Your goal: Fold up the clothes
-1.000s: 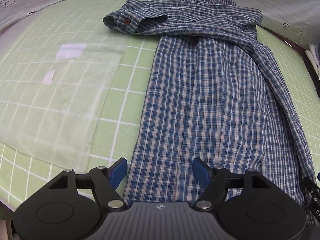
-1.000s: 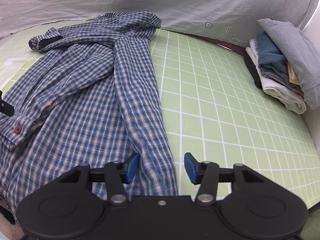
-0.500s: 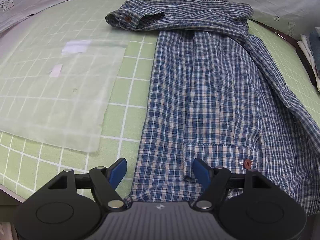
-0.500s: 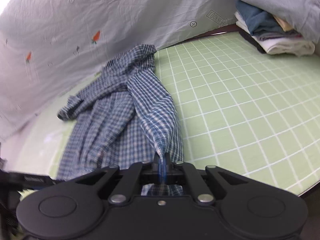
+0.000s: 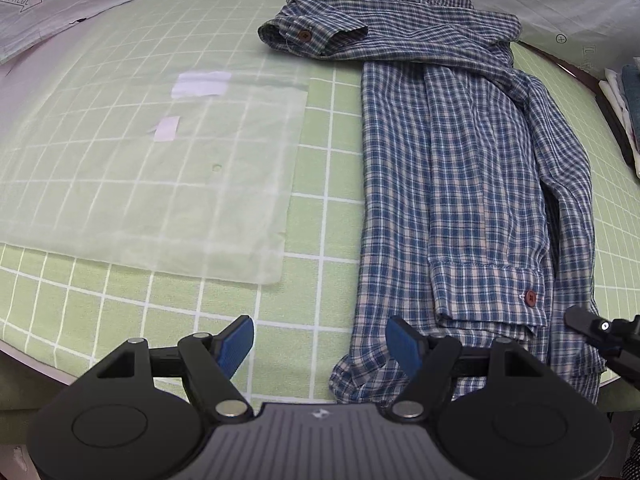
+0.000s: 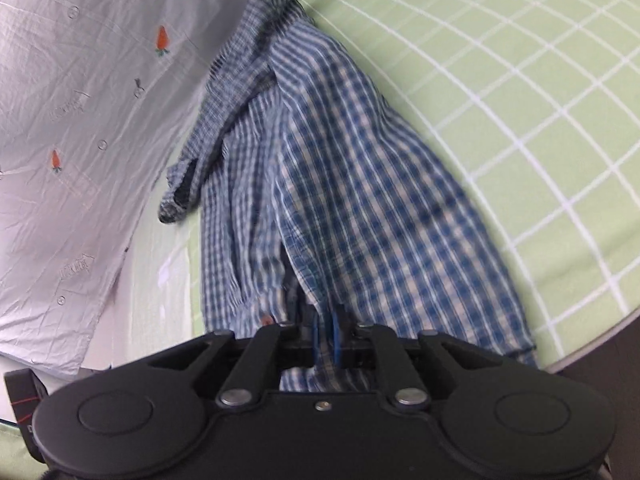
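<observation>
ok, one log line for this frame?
step: fold shirt side | right gripper: shut on shirt edge, lifted | left gripper: open, by hem corner, holds nothing | mat: shirt partly flat

A green white-gridded table mat (image 5: 320,216) lies before a wrinkled pale backdrop sheet (image 6: 60,100) printed with carrots.

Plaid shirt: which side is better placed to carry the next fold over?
Right. The right hand-held gripper is already shut on the plaid shirt, with its edge lifted off the green grid mat. The left hand-held gripper is open, holding nothing, near the hem.
</observation>
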Available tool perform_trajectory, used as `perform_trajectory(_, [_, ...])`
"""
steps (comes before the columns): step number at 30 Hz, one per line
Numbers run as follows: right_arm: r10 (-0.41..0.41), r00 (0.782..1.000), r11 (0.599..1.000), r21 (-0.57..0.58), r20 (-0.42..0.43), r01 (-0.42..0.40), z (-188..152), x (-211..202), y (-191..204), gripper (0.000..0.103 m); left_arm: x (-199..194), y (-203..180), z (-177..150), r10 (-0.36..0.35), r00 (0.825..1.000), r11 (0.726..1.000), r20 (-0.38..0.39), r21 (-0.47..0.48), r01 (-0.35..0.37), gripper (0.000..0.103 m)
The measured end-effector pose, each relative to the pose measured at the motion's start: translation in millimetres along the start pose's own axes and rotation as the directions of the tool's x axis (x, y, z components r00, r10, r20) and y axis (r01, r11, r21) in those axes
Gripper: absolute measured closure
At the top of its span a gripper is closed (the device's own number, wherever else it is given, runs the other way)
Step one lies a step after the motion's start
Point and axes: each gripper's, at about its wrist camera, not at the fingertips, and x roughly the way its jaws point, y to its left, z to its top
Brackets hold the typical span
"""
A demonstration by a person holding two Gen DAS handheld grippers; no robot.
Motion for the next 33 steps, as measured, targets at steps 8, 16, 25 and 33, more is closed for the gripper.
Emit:
perform_trajectory(8, [-0.031, 0.999, 0.994, -0.101, 0.045, 0.035, 5, -22, 18, 0.064, 9, 0, 16, -0.038, 0.999, 0.999, -0.01, -0.035, 0.037, 0.029])
perform_trajectory(16, [-0.046, 0.979, 0.979, -0.186, 0.197, 0.083, 69, -37, 31, 0.057, 5, -6, 64, -0.016, 0.995, 0.997, 0.1, -0.068, 0.023, 0.029])
perform_trajectory(25, [-0.021, 0.962, 0.958, -0.271, 0.272, 0.097, 161, -1, 61, 0.057, 19, 13, 118, 0.033, 0.986, 0.985, 0.166, -0.175, -0.004, 0.027])
perform_trajectory(33, [-0.002, 0.959, 0.948, -0.304, 0.284, 0.093, 257, 61, 86, 0.045, 52, 33, 187, 0.052, 0.985, 0.967, 0.166, -0.254, -0.008, 0.025])
